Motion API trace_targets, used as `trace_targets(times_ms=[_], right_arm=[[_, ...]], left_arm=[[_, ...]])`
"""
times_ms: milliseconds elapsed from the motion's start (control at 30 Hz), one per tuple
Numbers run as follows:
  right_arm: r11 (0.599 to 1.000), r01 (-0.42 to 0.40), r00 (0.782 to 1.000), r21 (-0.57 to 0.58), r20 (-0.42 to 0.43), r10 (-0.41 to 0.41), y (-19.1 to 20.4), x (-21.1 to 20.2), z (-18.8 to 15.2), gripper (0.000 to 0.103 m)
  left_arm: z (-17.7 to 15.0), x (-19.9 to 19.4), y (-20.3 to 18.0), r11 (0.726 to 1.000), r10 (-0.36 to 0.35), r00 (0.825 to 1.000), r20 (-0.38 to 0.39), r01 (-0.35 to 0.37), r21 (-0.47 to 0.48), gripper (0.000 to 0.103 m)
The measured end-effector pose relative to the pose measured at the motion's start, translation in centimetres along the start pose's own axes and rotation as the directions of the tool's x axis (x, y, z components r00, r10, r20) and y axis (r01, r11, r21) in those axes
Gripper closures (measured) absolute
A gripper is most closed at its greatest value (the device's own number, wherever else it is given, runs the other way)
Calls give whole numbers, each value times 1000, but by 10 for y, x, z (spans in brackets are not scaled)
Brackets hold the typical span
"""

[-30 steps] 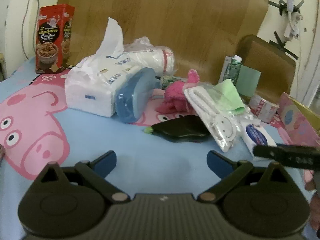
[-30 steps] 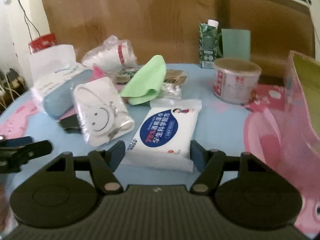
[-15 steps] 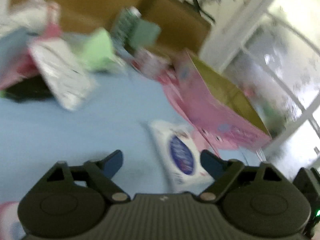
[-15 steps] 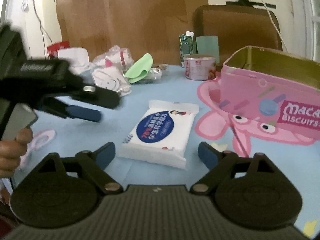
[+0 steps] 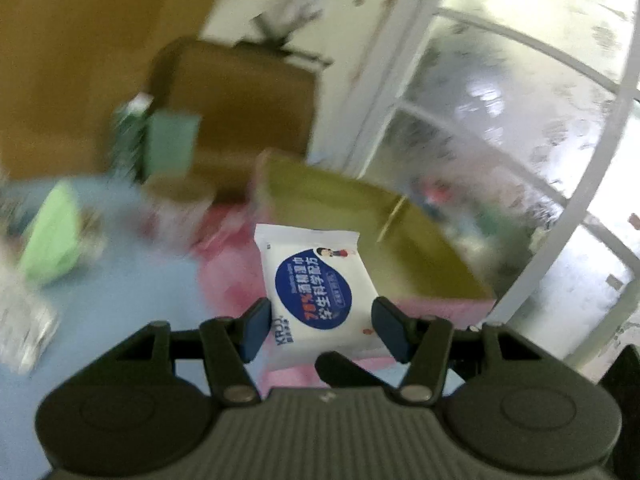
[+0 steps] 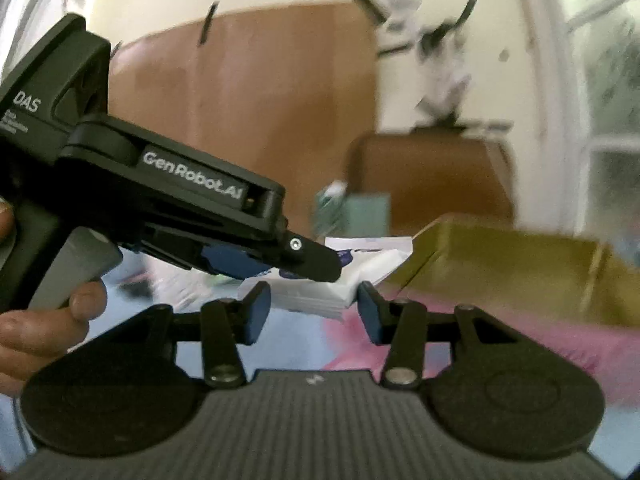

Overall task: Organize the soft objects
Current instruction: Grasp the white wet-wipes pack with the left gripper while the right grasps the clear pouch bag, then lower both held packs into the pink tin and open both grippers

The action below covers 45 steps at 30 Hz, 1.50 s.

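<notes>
Wipes pack (image 5: 316,292) between both hand-held grippers

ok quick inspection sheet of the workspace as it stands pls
surface: blue tablecloth with pink print
job's things: wipes pack held off the table, in front of the open pink tin
clutter: green cloth, carton, both blurred
grippers: left gripper closing, pads on the pack; right gripper closing, pack between its fingers, contact unclear; hand on the left grip
cables: nothing seen
surroundings: window, brown chair back
</notes>
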State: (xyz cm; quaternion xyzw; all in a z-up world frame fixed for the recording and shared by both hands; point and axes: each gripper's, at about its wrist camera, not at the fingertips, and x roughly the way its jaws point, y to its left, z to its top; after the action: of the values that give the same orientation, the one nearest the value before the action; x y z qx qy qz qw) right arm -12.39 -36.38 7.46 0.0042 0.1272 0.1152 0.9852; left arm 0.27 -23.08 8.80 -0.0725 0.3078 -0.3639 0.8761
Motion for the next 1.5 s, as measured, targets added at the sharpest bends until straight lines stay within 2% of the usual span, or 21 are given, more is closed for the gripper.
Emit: trace_targets(times_ms=[100,167,233,267,300,333,433,533,633,700,833,900,1000,1067,1133,1200,1267,1300,1333,1367,1500], right_arm=[[996,89,996,16,32,-89,-29,-1,12,51],[988,151,988,14,25,-152,-49,5,15,44],[963,269,963,-25,14,-269,-61,13,11,27],[934,354,935,-42,4,-354,-67,17,9,27],[920,390,921,-33,-2,-390,-72,12,7,27],[922,388,922,6,-3,-388,-79,6,5,27],[931,342,939,125,-1,-344,-87,-10,-2,27],[954,270,962,128,-1,-272,-72,-7,0,27],[985,112,994,134,-33,-108,-43,-1,2,27],[991,-9,996,137,-87,21,-22,17,2,27],[972,-189,948,138,-231,217,27,66,3,18],[959,-245,918,141,-283,277,52,90,2,12],[950,-272,889,155,-338,310,76,124,6,12],[941,-295,873,164,-354,336,91,140,8,12],[947,-299,875,117,-364,321,104,157,12,10],[951,-302,873,66,-381,304,115,176,12,6],[948,-315,854,39,-424,301,123,198,10,5],[946,-322,840,43,-448,306,124,209,7,9],[937,-344,819,65,-466,334,122,215,3,21],[932,-354,820,75,-454,348,119,214,2,31],[941,-326,832,86,-447,329,106,185,0,33]], left_arm=[[18,32,-27,999,-39,999,13,39,37,44],[25,61,-45,996,-53,999,3,53,65,39],[27,81,-60,997,-19,1000,-18,20,81,34],[22,85,-64,997,7,1000,-23,-5,74,34],[19,84,-66,998,0,1000,-21,2,57,34],[15,80,-64,999,-22,1000,-12,23,43,34],[3,51,-47,1000,-7,999,36,6,24,26],[-12,6,-12,999,39,995,90,-37,-21,26],[-32,-48,32,986,150,978,143,-138,-94,26],[-50,-81,61,961,256,952,166,-233,-149,26],[-79,-127,115,891,416,893,171,-363,-272,26],[-90,-138,135,868,443,881,165,-375,-325,26],[-100,-141,153,843,465,869,166,-378,-383,26],[-108,-137,164,830,469,871,147,-378,-411,26],[-110,-141,172,834,435,884,168,-326,-446,25],[-113,-142,171,823,444,878,181,-320,-469,24],[-117,-145,174,812,441,879,180,-305,-497,25],[-118,-147,177,814,422,887,188,-279,-510,25],[-119,-147,181,812,411,891,190,-264,-520,25],[-120,-148,183,809,410,893,189,-259,-528,25],[-112,-145,193,824,387,903,186,-248,-509,25]])
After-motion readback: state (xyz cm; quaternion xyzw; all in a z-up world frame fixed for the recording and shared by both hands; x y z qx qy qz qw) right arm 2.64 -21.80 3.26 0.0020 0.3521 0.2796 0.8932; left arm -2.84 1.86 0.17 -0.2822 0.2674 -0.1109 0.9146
